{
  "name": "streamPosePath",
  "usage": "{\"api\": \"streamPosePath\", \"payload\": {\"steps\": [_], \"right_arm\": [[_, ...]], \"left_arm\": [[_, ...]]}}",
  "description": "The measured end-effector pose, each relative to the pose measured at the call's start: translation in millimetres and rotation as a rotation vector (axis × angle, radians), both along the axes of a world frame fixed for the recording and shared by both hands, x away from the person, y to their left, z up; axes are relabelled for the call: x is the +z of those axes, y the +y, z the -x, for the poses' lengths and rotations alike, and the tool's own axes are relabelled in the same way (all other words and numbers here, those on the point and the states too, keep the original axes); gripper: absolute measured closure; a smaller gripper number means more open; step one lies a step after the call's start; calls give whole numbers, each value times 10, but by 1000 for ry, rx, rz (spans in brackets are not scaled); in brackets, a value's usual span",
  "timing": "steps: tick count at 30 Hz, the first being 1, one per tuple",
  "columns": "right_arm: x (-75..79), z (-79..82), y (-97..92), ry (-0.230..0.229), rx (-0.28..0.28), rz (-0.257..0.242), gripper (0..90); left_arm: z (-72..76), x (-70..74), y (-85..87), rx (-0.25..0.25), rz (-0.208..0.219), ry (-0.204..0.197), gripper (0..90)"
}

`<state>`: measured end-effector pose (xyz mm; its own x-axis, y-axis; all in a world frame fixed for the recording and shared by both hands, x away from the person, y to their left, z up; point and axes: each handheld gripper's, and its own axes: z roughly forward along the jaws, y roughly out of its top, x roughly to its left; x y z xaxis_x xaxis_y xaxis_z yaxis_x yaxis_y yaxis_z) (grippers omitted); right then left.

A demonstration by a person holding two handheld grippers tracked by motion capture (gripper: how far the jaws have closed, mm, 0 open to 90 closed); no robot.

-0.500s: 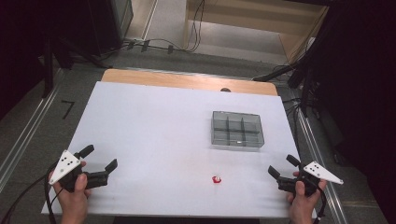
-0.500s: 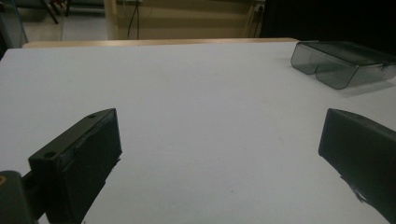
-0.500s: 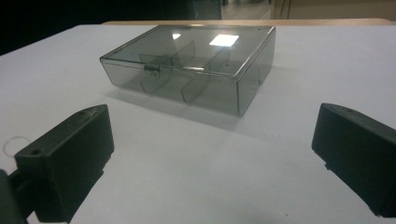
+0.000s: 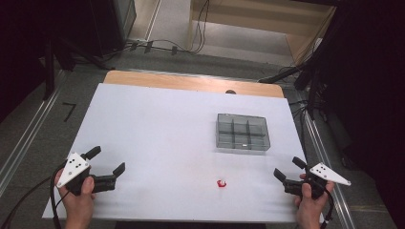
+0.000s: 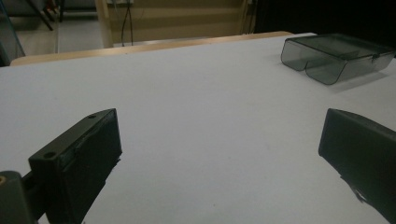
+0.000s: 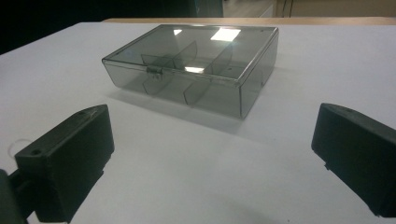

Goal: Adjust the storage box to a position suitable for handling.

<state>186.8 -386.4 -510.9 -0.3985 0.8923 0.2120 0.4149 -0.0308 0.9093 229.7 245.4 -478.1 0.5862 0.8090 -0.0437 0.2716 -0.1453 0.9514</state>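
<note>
A clear grey plastic box (image 4: 242,133) with inner dividers and a closed lid sits right of centre on the white table (image 4: 157,129). A small red object (image 4: 221,183) lies near the table's front edge, below the box. My left gripper (image 4: 106,160) rests at the front left corner, jaws wide open and empty. At the front right corner my right gripper (image 4: 289,169) is held open too, with nothing between its jaws. The box (image 6: 196,65) stands just ahead of the right gripper (image 6: 210,158). From the left gripper (image 5: 219,158) the box (image 5: 334,55) appears far off at upper right.
A wooden strip (image 4: 191,82) edges the table's far side. Cables lie on the floor beyond it, and dark stands flank both sides. A person's hands (image 4: 79,200) hold the grippers at the near edge.
</note>
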Motion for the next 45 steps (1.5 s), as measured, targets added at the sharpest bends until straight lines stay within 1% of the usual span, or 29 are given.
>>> {"api": "streamPosePath", "payload": {"steps": [2,4,6,8,10,12,13,14,17,18,20,24,25,27,28,29,31,34,36,37,38,40,43,45], "right_arm": [[48,-10,-7,2,-9,-5,0],[103,-27,-4,3,-14,-3,0],[154,-60,0,4,-18,7,0],[191,-103,3,-2,-8,0,0],[217,-156,18,10,4,8,0],[239,-207,35,10,11,23,0],[254,-231,44,14,8,29,0],[267,-258,47,17,6,32,0],[306,-341,46,12,0,24,0],[318,-370,46,13,-1,22,0],[341,-432,51,14,8,15,0],[391,-592,100,31,18,48,0],[405,-629,108,30,12,53,46],[432,-695,117,32,-5,43,89],[442,-730,119,33,-4,40,154],[450,-761,119,32,-2,37,244],[454,-822,117,35,-3,30,358],[429,-941,99,68,-16,47,519],[391,-1012,70,57,4,58,609],[368,-1045,59,57,-1,77,649],[341,-1080,43,56,-17,99,694],[285,-1160,-6,81,-33,102,761],[207,-1256,-48,116,-63,95,830],[159,-1322,-52,146,-73,115,872]], "left_arm": [[-7,38,-46,-22,-3,1,0],[-15,84,-96,-40,10,-2,0],[-30,136,-149,-46,3,-8,0],[-54,180,-192,-55,3,-14,0],[-82,208,-234,-62,4,-15,0],[-113,223,-278,-71,2,-10,0],[-129,226,-303,-70,4,-9,0],[-148,230,-327,-74,-3,-7,0],[-197,233,-404,-86,11,-2,0],[-211,240,-431,-89,8,-3,0],[-240,256,-479,-98,12,-7,0],[-290,298,-575,-110,20,-15,0],[-302,304,-598,-112,21,-13,0],[-326,306,-647,-117,20,-13,0],[-338,303,-671,-121,20,-11,0],[-351,298,-695,-124,23,-10,0],[-376,290,-732,-129,27,-6,0],[-415,273,-796,-128,36,3,0],[-442,261,-842,-131,33,9,0],[-457,255,-863,-135,31,13,0],[-470,250,-885,-138,33,16,0],[-496,242,-929,-143,34,22,0],[-530,234,-994,-150,28,25,0],[-542,230,-1021,-145,23,27,0]]}}
